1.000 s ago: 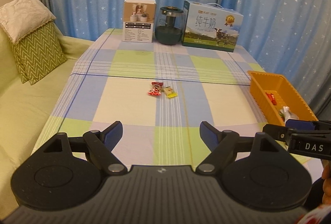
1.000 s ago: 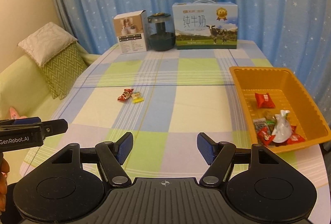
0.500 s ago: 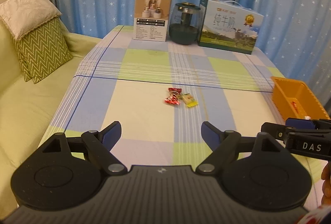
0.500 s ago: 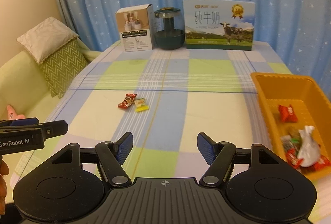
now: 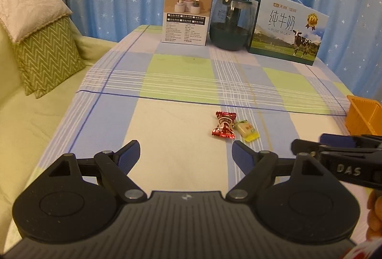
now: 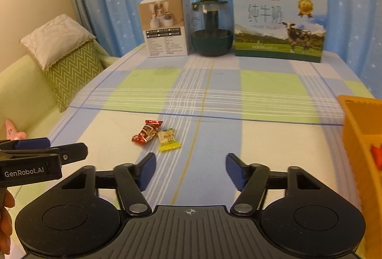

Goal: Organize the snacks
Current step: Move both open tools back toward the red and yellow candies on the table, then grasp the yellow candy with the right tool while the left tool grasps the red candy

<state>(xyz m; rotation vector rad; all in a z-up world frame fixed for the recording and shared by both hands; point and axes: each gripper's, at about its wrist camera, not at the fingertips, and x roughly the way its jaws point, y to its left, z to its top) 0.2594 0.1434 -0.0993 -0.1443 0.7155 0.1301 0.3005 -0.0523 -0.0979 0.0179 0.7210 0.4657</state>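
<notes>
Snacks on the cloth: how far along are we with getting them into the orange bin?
Partly done: the orange bin already holds at least one red piece. Nothing is in hand; the left gripper and right gripper are both open and empty. Left: the red candy and yellow candy, lying touching on the tablecloth.

The left gripper (image 5: 185, 153) is held level with its jaws spread wide and empty; the right gripper (image 6: 191, 170) is held alongside, near, likewise spread and empty
</notes>
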